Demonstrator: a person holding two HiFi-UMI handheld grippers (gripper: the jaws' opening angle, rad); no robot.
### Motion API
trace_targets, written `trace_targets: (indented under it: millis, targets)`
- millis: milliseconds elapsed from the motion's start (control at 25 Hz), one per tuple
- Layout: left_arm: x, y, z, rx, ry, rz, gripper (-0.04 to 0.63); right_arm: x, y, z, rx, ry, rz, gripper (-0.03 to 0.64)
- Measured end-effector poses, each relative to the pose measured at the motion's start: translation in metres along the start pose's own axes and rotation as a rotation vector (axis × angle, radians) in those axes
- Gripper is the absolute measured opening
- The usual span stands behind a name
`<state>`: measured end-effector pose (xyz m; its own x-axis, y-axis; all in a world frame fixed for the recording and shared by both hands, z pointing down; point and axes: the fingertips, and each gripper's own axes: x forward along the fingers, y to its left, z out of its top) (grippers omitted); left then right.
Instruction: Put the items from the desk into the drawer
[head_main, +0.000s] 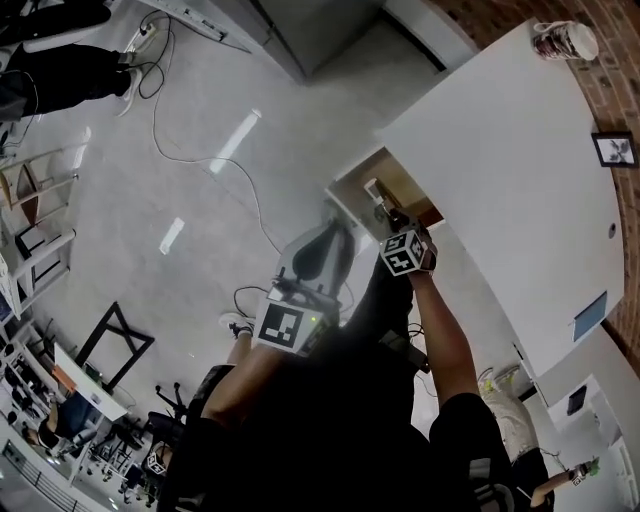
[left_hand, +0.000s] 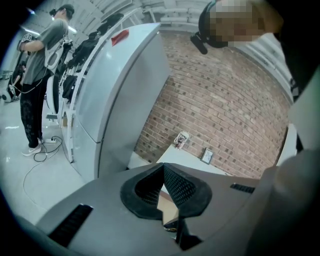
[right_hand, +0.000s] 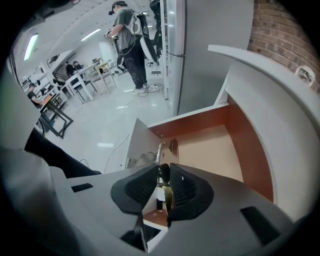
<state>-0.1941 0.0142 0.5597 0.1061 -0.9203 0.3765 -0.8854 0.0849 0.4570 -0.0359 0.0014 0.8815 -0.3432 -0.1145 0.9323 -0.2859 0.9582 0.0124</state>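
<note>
The drawer (head_main: 352, 190) stands pulled out from the white desk (head_main: 520, 170), its wooden inside (right_hand: 210, 150) bare where it shows. My right gripper (right_hand: 162, 172) hovers over the drawer's front edge, by the metal handle (right_hand: 159, 150). It is shut on a small slim item (right_hand: 165, 194) with a dark top, a white band and a gold-coloured part. In the head view the right gripper (head_main: 390, 215) reaches into the drawer opening. My left gripper (head_main: 322, 252) hangs lower left of the drawer, off the desk. Its pads (left_hand: 180, 187) meet at the tip with nothing between them.
A patterned cup (head_main: 565, 40) and a small picture frame (head_main: 613, 150) stand at the desk's far side by the brick wall (left_hand: 225, 110). A blue flat thing (head_main: 590, 315) lies near the desk's right end. A tall grey cabinet (left_hand: 120, 90) stands left; cables (head_main: 180, 150) cross the floor.
</note>
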Motion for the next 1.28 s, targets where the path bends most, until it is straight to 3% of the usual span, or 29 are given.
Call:
trace_targets:
  millis: [520,1280]
  targets:
    - [0.022,0.014,-0.034,0.008,0.062,0.018,0.0,0.071,-0.013,-0.044,-0.013,0.082,-0.022,0.072]
    - [0.017,0.018,-0.04,-0.025,0.054,0.045,0.0,0.079,-0.008,-0.066,0.003,0.152,0.002,0.086]
